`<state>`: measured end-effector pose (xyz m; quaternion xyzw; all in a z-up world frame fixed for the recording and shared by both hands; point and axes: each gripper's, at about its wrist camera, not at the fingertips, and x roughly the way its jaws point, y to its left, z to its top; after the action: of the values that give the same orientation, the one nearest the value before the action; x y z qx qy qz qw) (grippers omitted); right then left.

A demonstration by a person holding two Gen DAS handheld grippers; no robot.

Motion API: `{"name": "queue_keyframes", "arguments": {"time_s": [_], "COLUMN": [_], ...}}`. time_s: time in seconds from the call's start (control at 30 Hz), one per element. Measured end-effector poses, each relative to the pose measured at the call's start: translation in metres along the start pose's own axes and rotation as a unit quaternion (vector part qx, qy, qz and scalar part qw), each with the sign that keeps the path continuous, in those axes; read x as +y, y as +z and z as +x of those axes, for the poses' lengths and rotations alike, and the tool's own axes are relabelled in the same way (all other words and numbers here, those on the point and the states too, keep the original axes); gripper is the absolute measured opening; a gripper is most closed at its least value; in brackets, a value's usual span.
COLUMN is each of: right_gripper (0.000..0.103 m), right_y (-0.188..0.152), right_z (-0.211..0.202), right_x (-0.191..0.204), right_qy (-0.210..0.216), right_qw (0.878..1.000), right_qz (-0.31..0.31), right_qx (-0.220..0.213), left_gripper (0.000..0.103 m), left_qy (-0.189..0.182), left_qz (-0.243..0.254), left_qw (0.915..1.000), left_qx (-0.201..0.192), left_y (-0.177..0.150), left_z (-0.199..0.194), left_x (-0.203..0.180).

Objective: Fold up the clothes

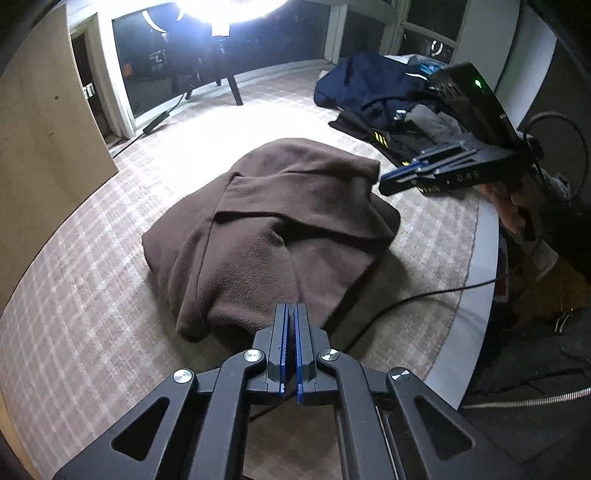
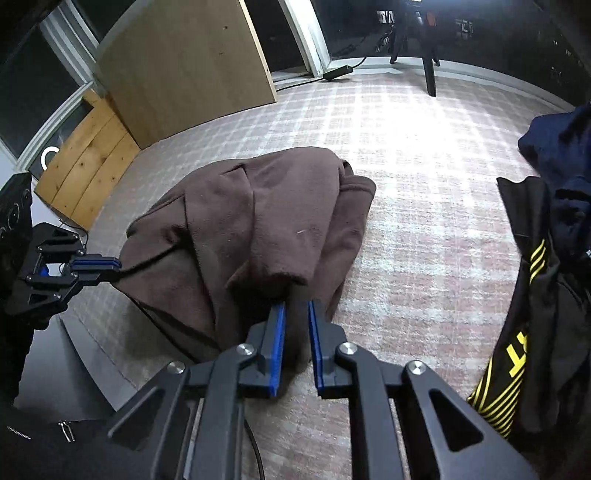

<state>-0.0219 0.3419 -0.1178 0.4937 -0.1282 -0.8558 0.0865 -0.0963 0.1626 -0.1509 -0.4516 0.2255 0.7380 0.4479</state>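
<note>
A brown fleece garment [image 1: 288,206] [image 2: 258,206] lies bunched and partly folded on a checked carpet [image 1: 92,295]. My left gripper [image 1: 291,310] is at the garment's near edge, jaws pressed together on the fabric, and creases run up to its tips. In the right wrist view, the left gripper [image 2: 118,265] pinches the garment's left corner. My right gripper [image 2: 296,306] has brown cloth between its blue pads [image 2: 279,325], just below a sleeve cuff [image 2: 291,275]. In the left wrist view the right gripper [image 1: 384,182] meets the garment's far right corner, with a hand [image 1: 509,206] behind it.
A pile of dark clothes [image 1: 373,92] sits at the back right, including a black piece with yellow stripes [image 2: 524,332]. A black cable [image 1: 406,299] runs under the garment. A wooden board [image 2: 184,55] leans at the left. A stand's leg [image 2: 430,77] and a bright lamp [image 1: 229,11] are at the back.
</note>
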Motion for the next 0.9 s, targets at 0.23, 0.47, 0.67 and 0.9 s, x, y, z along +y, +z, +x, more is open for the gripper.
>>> {"name": "queue_keyframes", "arguments": {"time_s": [0.23,0.47,0.67,0.9], "right_gripper": [0.049,0.039,0.012,0.014], "right_y": [0.003,0.005,0.009,-0.022], "right_z": [-0.006,0.026,-0.003,0.020], "right_x": [0.005,0.006,-0.010,-0.005], "right_qy": [-0.001,-0.004,0.054,0.004], "right_qw": [1.000,1.000,0.998,0.994], "right_qz": [-0.002,-0.003,0.040,-0.012], "right_qx": [-0.013,0.023,0.008,0.106], "left_gripper": [0.029,0.004,0.002,0.002], "left_qy": [0.027,0.033,0.008,-0.004], "left_qz": [0.039,0.027,0.030,0.012], "left_qw": [0.9988,0.9986,0.9995,0.9991], "left_qx": [0.015,0.031,0.004,0.039], "left_y": [0.010,0.007,0.004,-0.013], "left_z": [0.025,0.047,0.012,0.028], "left_x": [-0.019,-0.006,-0.001,0.009]}}
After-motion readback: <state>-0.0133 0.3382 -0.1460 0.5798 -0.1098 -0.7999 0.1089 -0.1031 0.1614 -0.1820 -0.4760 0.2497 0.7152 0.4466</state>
